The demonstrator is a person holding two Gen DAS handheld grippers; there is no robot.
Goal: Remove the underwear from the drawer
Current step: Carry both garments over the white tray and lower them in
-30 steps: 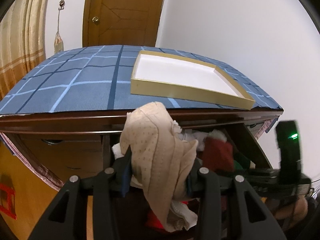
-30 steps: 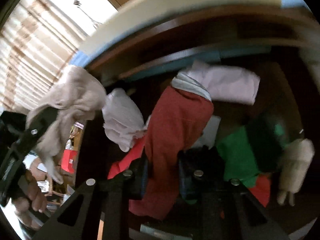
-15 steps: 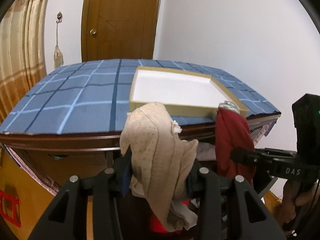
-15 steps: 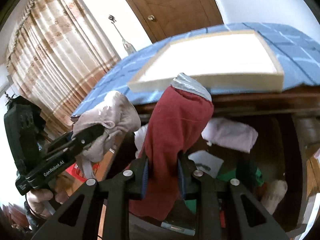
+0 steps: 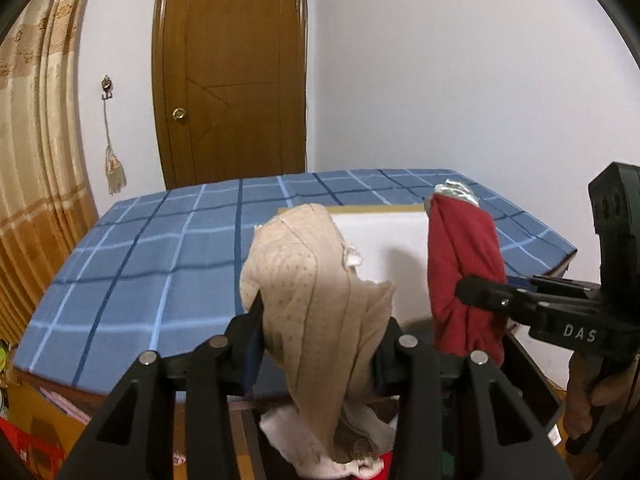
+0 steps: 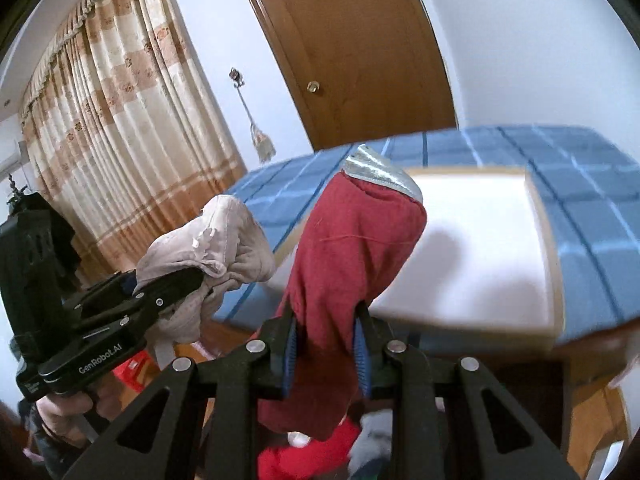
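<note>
- The left gripper [image 5: 316, 344] had its jaws clamped on a beige pair of underwear [image 5: 316, 300], which hung in a limp fold on both sides of the fingers, above the near edge of the dresser top [image 5: 160, 256].
- The right gripper [image 6: 324, 344] was closed on a red pair of underwear [image 6: 352, 264] with a silver-grey waistband, held up in the air just beside the beige one.
- Both garments looked clear of the drawer [image 6: 520, 384], which stood open below the near edge with other clothes [image 6: 320, 452] in it, so I judged the lifting-out step about done.
- The next move seemed to call for carrying both pieces forward over the shallow white tray [image 6: 480, 248] and opening the jaws there; dangling ends could snag on the tray rim.
- The tray sat toward the right side of the dresser top, on a blue checked cloth [image 5: 140, 264] that covered the whole surface.
- Behind stood a closed wooden door [image 5: 236, 72], a white wall, and beige striped curtains [image 6: 120, 120] on the left, with a tassel [image 5: 114, 168] hanging from a wall hook.
</note>
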